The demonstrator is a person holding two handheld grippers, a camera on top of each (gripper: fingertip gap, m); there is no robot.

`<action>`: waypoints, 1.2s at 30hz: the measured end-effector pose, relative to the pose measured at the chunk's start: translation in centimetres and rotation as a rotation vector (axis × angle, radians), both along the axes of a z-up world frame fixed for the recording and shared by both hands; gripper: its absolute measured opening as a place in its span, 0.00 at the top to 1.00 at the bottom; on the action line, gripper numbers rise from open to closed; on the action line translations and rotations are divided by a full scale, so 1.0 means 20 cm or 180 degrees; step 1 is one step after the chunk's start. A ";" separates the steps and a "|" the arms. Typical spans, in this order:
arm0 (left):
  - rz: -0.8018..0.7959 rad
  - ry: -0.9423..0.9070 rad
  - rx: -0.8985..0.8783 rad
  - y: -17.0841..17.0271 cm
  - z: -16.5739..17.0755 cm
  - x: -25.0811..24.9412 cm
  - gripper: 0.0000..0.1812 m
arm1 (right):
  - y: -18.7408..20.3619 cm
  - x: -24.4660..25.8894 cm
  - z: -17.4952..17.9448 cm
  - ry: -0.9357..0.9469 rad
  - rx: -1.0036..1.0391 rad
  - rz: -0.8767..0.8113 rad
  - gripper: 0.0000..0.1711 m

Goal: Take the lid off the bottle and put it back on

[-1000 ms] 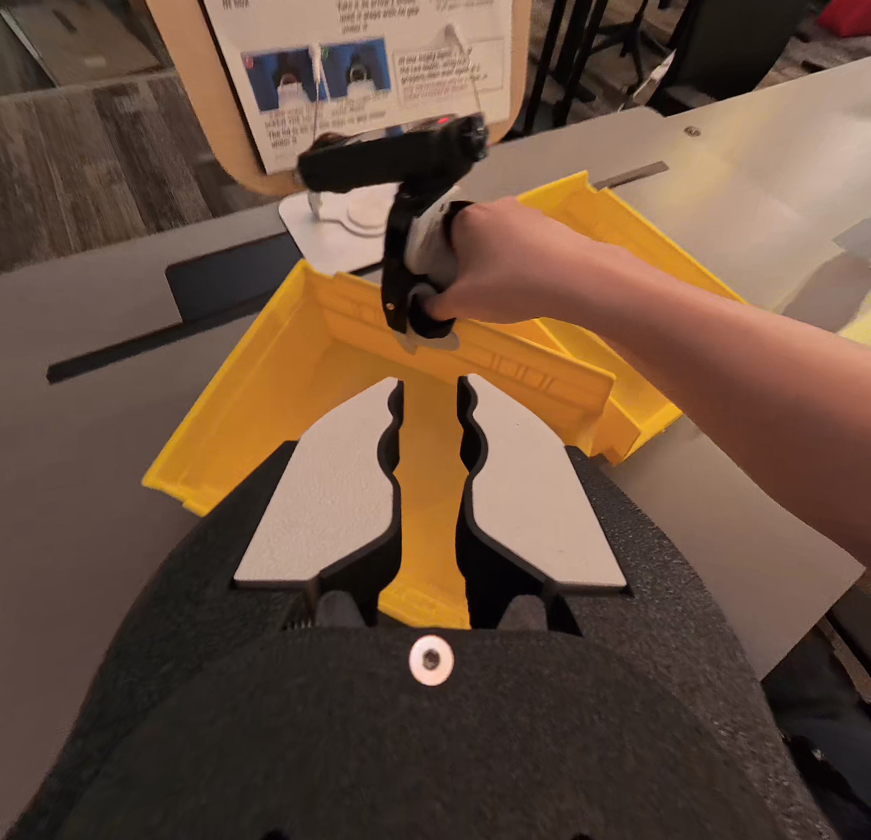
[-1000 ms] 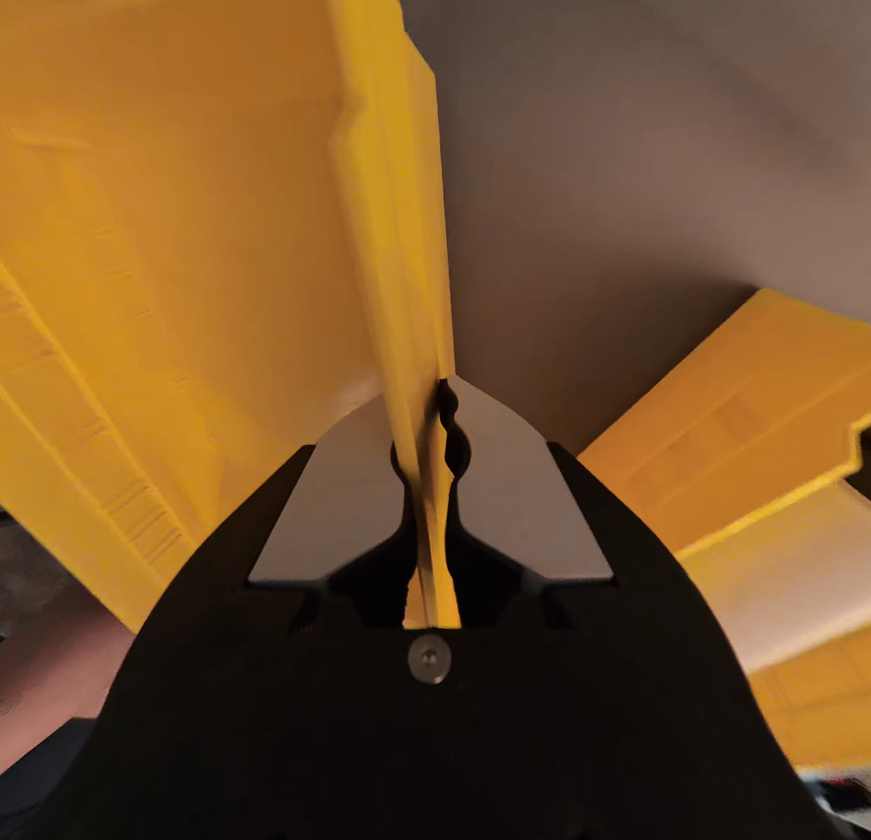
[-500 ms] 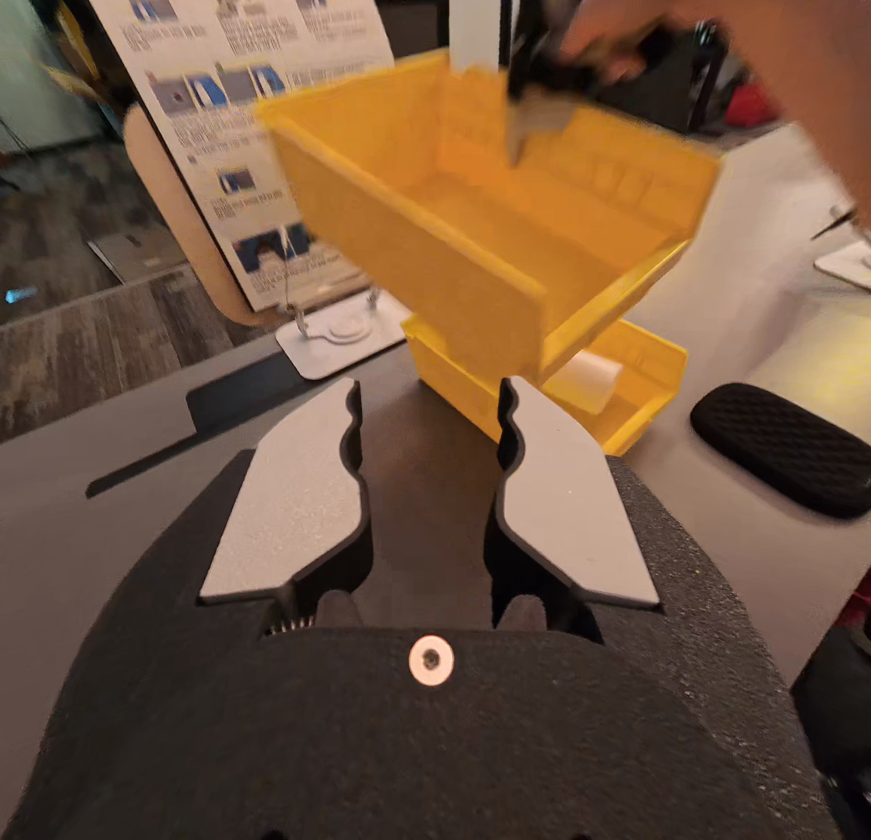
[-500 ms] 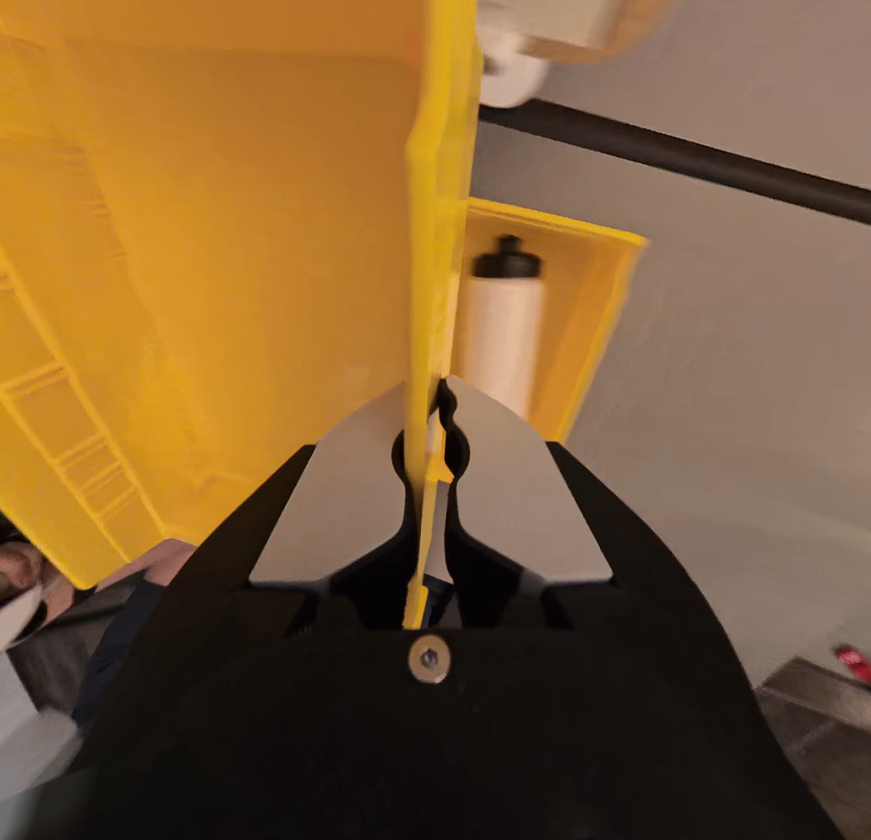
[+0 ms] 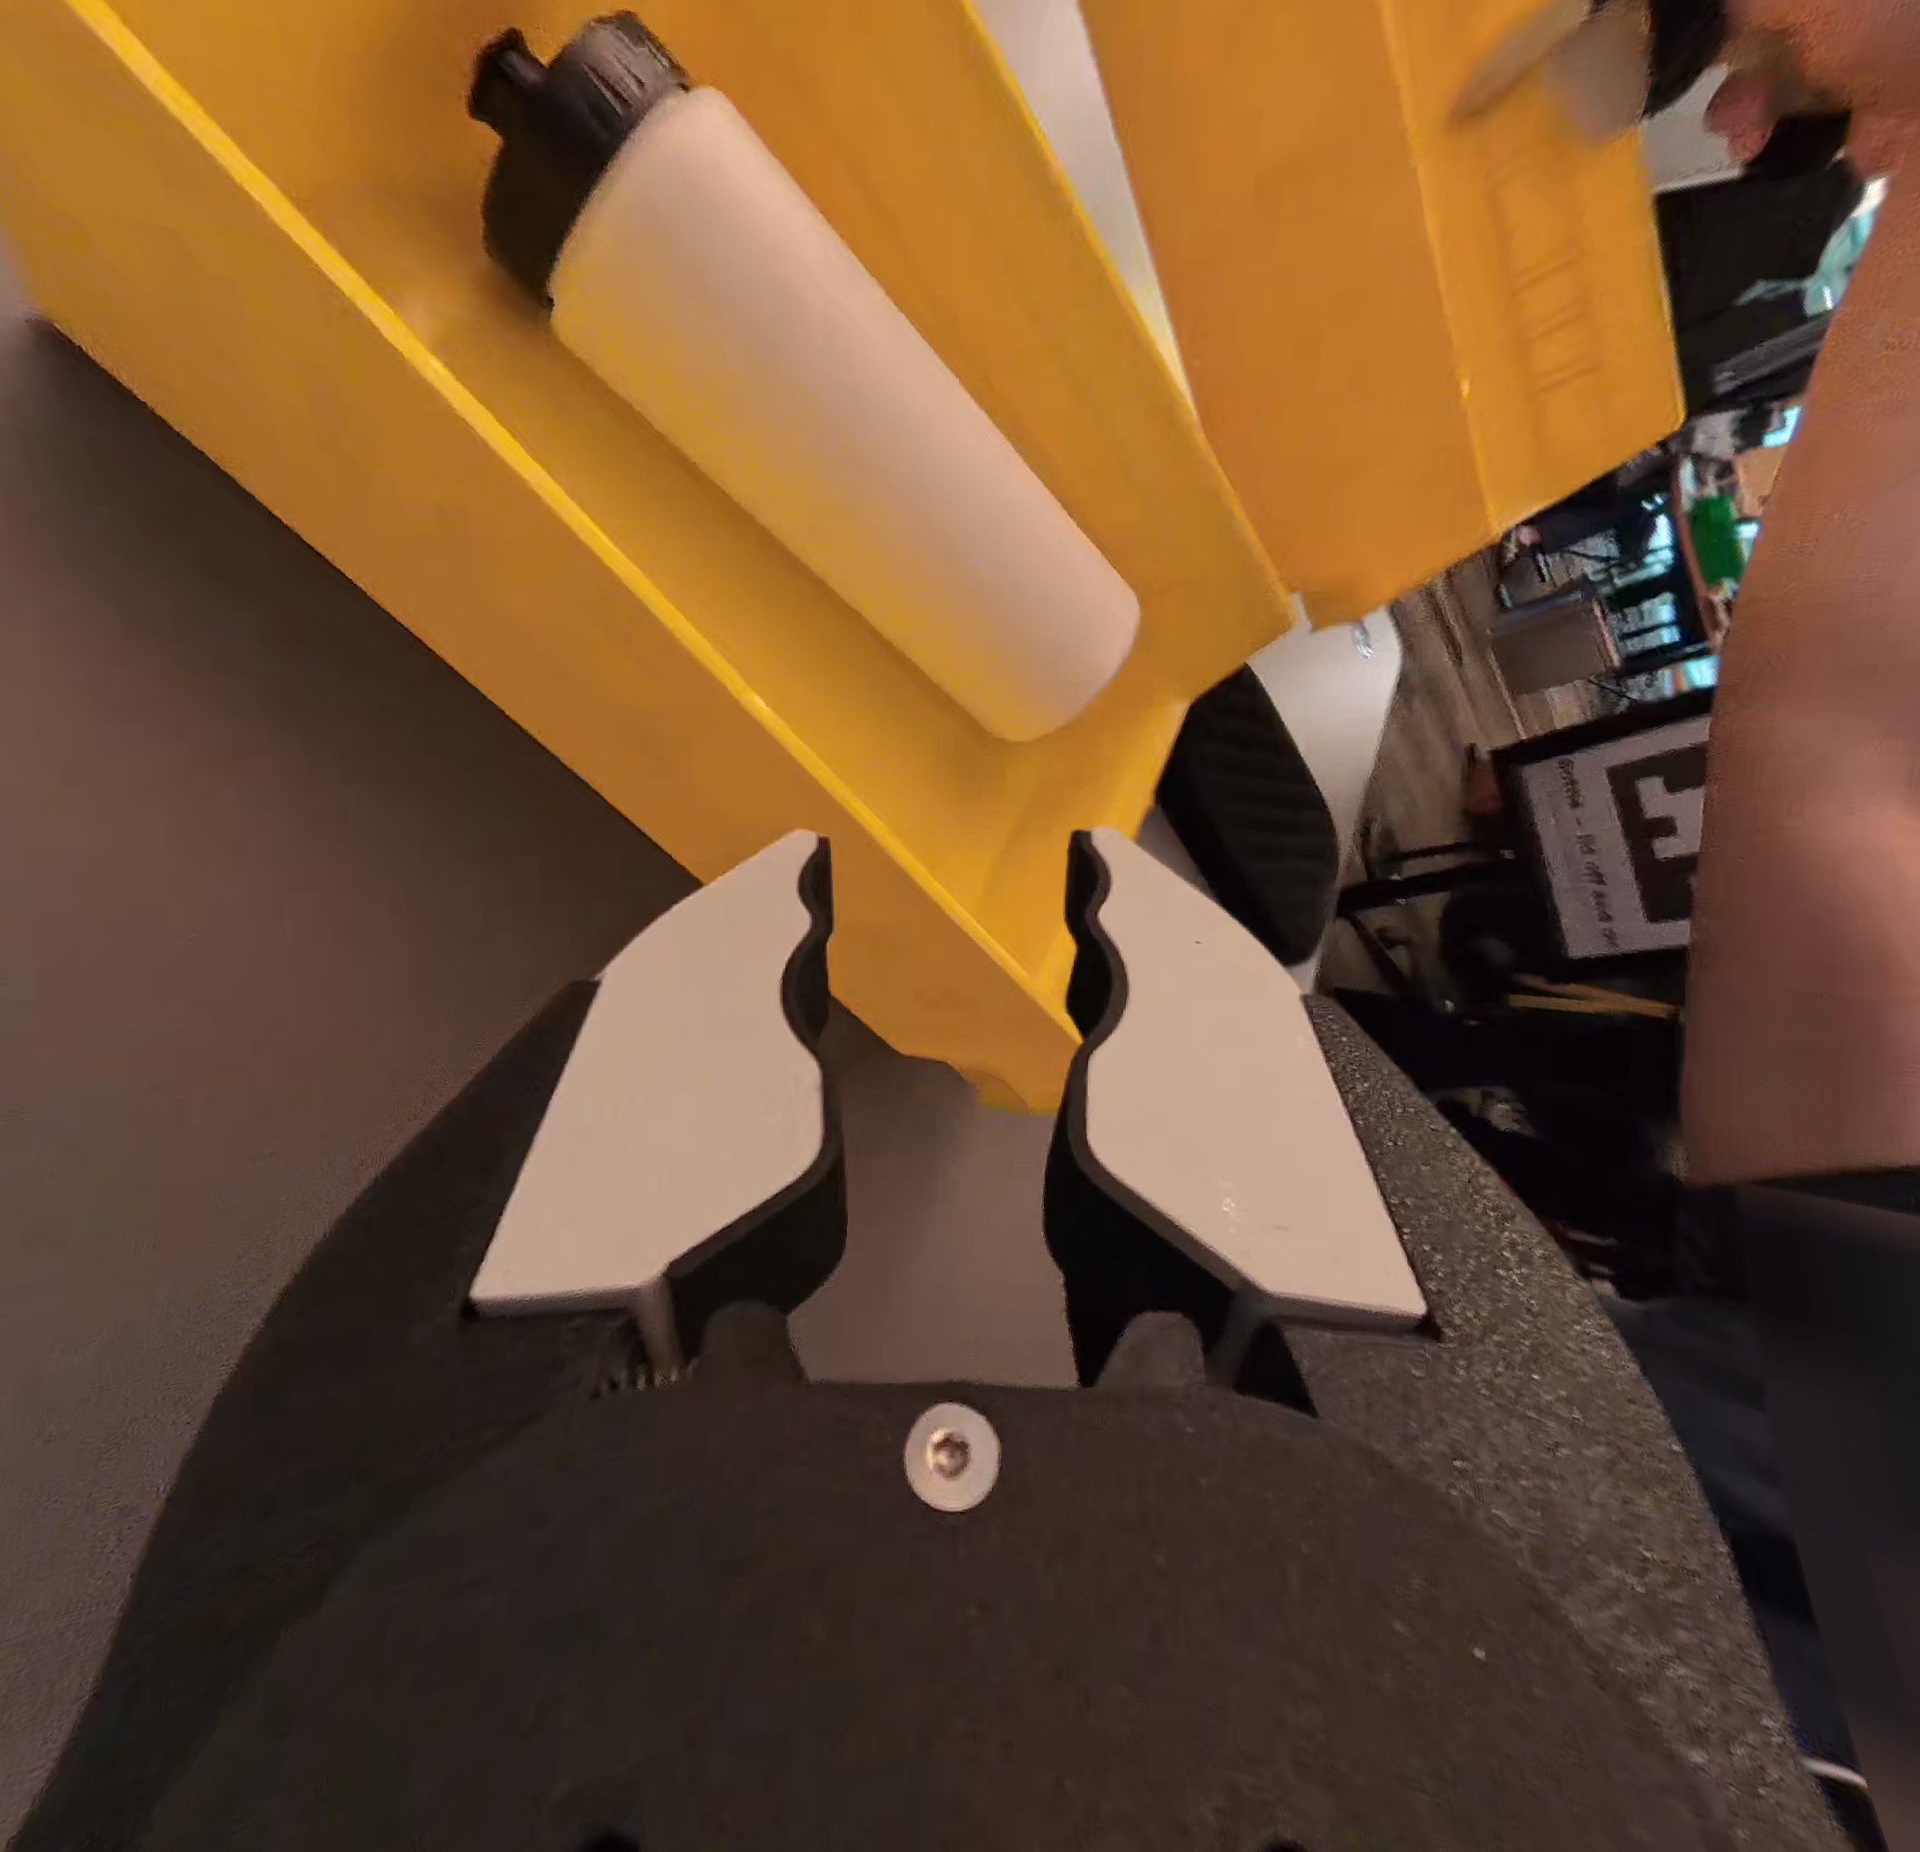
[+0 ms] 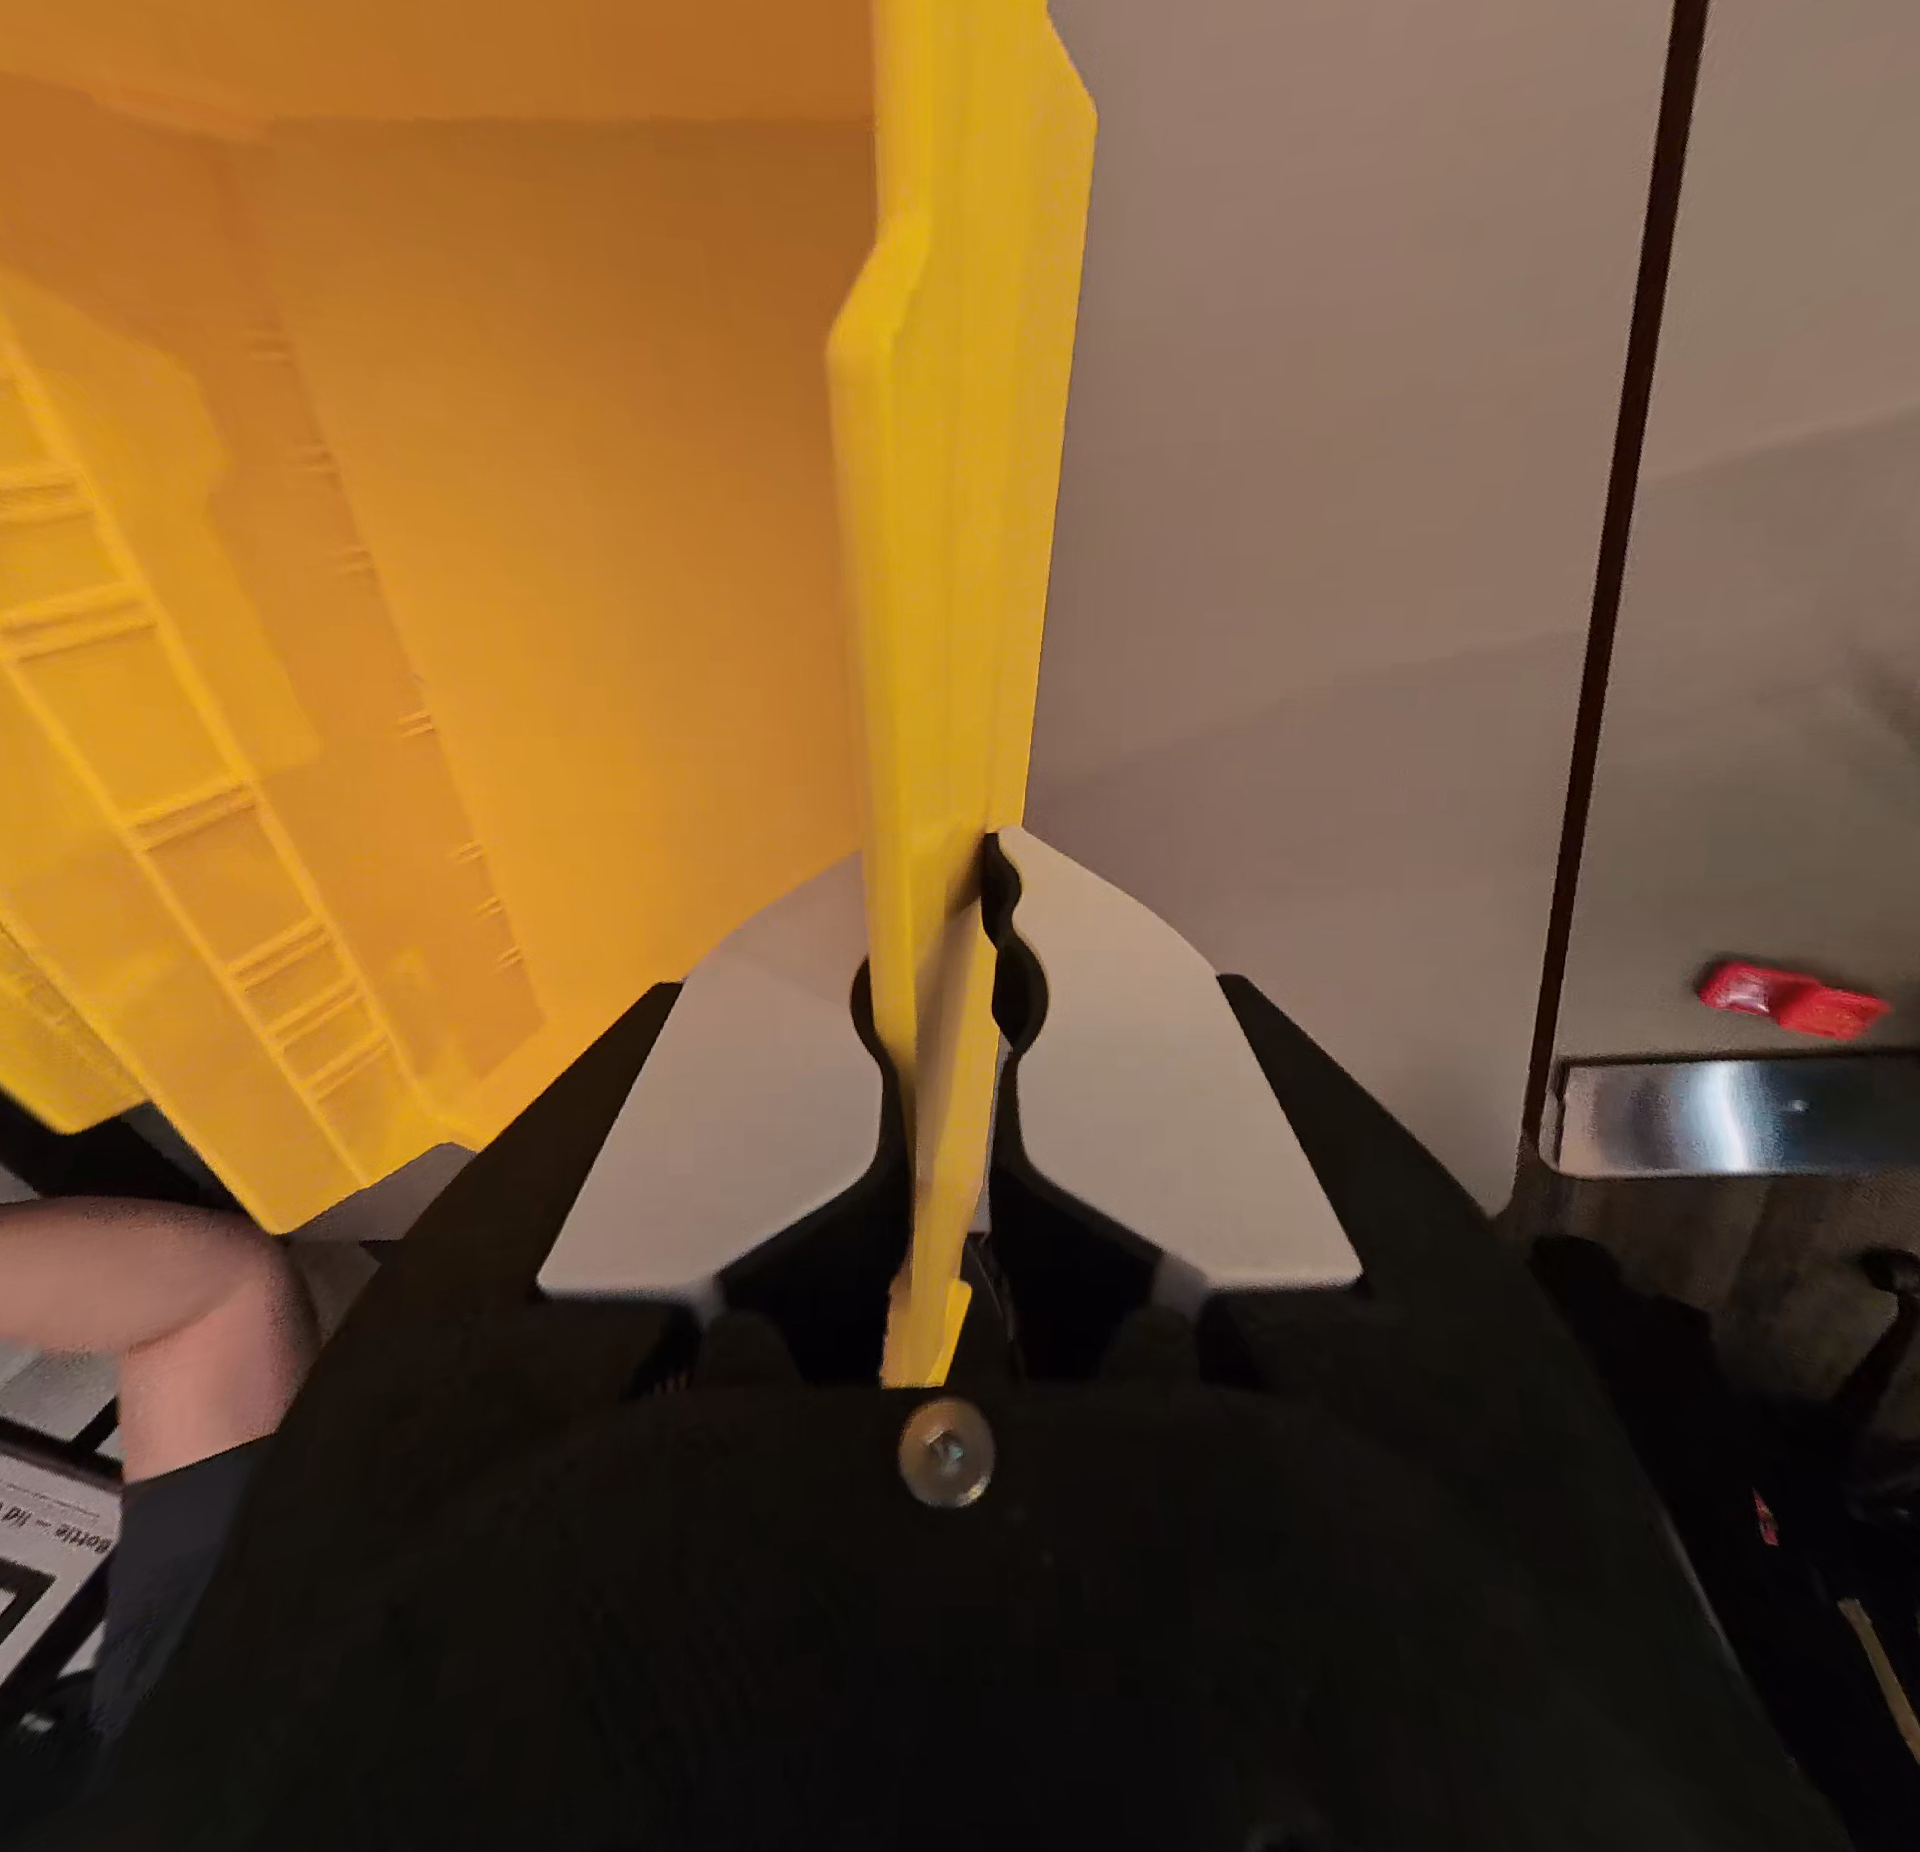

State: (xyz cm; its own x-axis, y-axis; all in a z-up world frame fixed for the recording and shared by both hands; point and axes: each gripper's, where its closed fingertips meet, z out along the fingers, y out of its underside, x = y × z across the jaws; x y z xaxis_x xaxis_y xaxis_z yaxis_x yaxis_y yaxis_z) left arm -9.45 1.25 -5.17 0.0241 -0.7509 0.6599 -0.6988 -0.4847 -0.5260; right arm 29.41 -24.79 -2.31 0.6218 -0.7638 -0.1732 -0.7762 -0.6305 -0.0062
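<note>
A white bottle (image 5: 831,420) with a black lid (image 5: 566,124) lies on its side in a yellow bin (image 5: 436,420) on the grey table. My left gripper (image 5: 948,857) is open and empty, its tips just short of the bin's near corner. My right gripper (image 6: 961,867) is shut on the side wall of a second, empty yellow bin (image 6: 956,452) and holds it in the air. That lifted bin (image 5: 1403,275) and the right gripper (image 5: 1600,46) also show at the top right of the left wrist view. The bottle is hidden in the right wrist view.
A black textured pad (image 5: 1247,826) lies on the table (image 5: 260,763) past the bin. A dark slot (image 6: 1621,452) runs across the table (image 6: 1351,452). A red object (image 6: 1792,1002) and a metal plate (image 6: 1745,1116) lie beyond its edge. A forearm (image 5: 1829,659) crosses the right side. One gripper's finger ends stand about 45 cm off the other's. The white bottle (image 5: 831,420) sits 15 cm or so from the ends of my left fingers.
My right gripper has lifted the empty bin off the lower bin and carried it aside, uncovering the bottle. My left gripper has opened wider and swung close to the lower bin's corner.
</note>
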 end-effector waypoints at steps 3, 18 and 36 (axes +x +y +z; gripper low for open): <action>0.0256 0.0140 0.0345 0.08 -0.08 0.04 0.75 | -0.01 0.02 -0.21 0.0129 0.0005 0.0124 0.92; 0.0218 0.2314 0.1085 0.33 -0.26 0.21 0.92 | 0.30 -0.08 -0.55 0.0519 0.0314 0.0443 0.92; 0.1002 0.2598 0.1146 1.07 -0.25 -0.52 0.97 | 0.62 -0.37 -0.56 0.0546 0.0423 0.0685 0.92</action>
State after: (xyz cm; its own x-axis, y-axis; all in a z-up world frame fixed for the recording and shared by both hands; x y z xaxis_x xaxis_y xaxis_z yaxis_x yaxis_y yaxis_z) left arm -19.92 22.71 -10.11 0.6123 -0.7866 0.0795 -0.7819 -0.6174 -0.0870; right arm 22.05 -12.33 -13.49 0.7198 -0.5814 -0.3792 -0.6218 -0.7830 0.0201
